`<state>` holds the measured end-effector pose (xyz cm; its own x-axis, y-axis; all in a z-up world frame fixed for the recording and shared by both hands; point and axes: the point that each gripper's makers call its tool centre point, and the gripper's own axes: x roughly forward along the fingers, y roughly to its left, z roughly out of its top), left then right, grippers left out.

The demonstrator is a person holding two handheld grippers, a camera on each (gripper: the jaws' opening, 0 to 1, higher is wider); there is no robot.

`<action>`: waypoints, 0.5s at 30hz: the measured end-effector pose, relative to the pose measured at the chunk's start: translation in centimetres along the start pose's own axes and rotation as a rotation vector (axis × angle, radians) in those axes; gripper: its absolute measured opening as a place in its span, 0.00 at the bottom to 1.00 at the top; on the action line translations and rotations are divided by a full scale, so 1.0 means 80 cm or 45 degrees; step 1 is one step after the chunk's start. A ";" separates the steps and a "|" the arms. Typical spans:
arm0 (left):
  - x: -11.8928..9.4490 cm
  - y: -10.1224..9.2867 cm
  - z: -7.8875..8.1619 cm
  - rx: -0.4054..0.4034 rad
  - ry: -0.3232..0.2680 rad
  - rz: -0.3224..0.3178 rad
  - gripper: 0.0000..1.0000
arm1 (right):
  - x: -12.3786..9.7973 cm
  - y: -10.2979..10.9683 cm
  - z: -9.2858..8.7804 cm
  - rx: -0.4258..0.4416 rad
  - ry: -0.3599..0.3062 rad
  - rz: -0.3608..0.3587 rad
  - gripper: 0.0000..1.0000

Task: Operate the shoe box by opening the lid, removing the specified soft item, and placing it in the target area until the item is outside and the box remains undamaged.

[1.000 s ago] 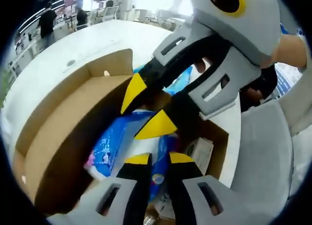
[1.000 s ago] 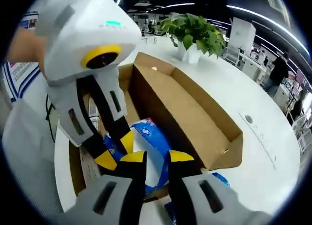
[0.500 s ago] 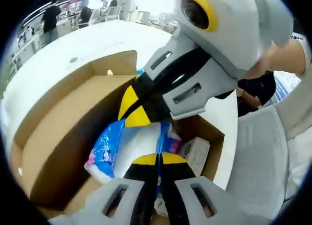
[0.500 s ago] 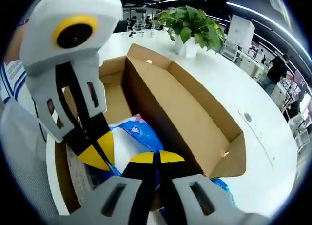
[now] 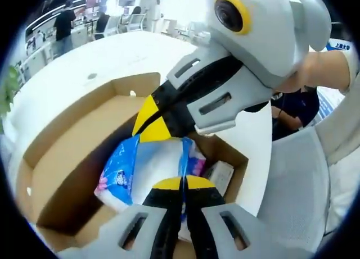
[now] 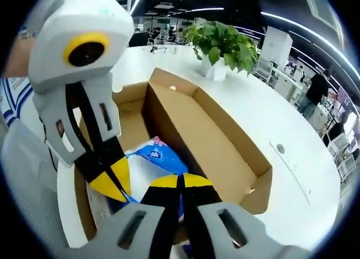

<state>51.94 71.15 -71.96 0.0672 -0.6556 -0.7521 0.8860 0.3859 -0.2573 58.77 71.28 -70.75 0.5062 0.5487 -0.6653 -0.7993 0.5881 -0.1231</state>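
Your surroundings: large glossy white table [image 6: 270, 118]; leafy green plant in white pot [image 6: 222, 42] at its far edge; dark ceiling with long white strip lights [image 6: 292, 20]; white desks and standing people [image 5: 64, 26] beyond; grey fabric chair [image 5: 292, 180] beside you.

We see our right gripper [image 6: 181, 183] w/ jaws closed on the blue-and-white soft pack [image 6: 153, 164], inside the open shoe box [image 6: 135, 121]. Left gripper [image 6: 115, 183] just beside it on the left, tips pinched on the same pack. Box lid [image 6: 208, 144] stands open to the right. Potted plant [image 6: 222, 42] well beyond, on the white table [image 6: 298, 191].
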 end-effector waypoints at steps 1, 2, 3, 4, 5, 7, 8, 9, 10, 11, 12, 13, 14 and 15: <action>-0.002 0.000 0.001 0.003 -0.004 0.004 0.00 | -0.001 0.000 0.002 -0.005 -0.004 0.000 0.00; -0.004 -0.001 0.002 0.006 -0.006 0.008 0.00 | -0.003 0.000 0.004 -0.005 -0.008 -0.002 0.00; -0.008 -0.001 0.003 0.009 -0.010 0.015 0.00 | -0.005 0.000 0.007 -0.007 -0.016 -0.003 0.00; -0.010 -0.002 0.004 0.009 -0.013 0.018 0.00 | -0.006 0.000 0.009 -0.012 -0.022 -0.005 0.00; -0.013 -0.001 0.006 0.011 -0.017 0.024 0.00 | -0.008 0.000 0.012 -0.019 -0.030 -0.008 0.00; -0.018 -0.002 0.009 0.018 -0.025 0.034 0.00 | -0.011 0.000 0.018 -0.022 -0.043 -0.012 0.00; -0.020 -0.003 0.011 0.019 -0.027 0.038 0.00 | -0.013 0.000 0.020 -0.022 -0.049 -0.013 0.00; -0.023 -0.003 0.012 0.021 -0.030 0.040 0.00 | -0.015 0.000 0.023 -0.023 -0.055 -0.014 0.00; -0.025 -0.004 0.014 0.024 -0.033 0.044 0.00 | -0.018 0.000 0.026 -0.025 -0.062 -0.015 0.00; -0.027 -0.004 0.016 0.026 -0.036 0.048 0.00 | -0.020 0.000 0.029 -0.026 -0.069 -0.016 0.00; -0.030 -0.005 0.019 0.028 -0.038 0.053 0.00 | -0.022 0.000 0.032 -0.028 -0.076 -0.017 0.00; -0.032 -0.006 0.020 0.030 -0.040 0.057 0.00 | -0.025 0.000 0.034 -0.032 -0.082 -0.018 0.00; -0.035 -0.007 0.023 0.034 -0.044 0.062 0.00 | -0.027 0.000 0.036 -0.035 -0.089 -0.019 0.00; -0.036 -0.008 0.025 0.038 -0.046 0.064 0.00 | -0.031 0.000 0.038 -0.038 -0.097 -0.021 0.00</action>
<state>52.11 71.54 -68.41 0.1280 -0.6589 -0.7412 0.8942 0.4000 -0.2011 58.51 71.73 -66.81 0.5416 0.5832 -0.6054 -0.7994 0.5802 -0.1562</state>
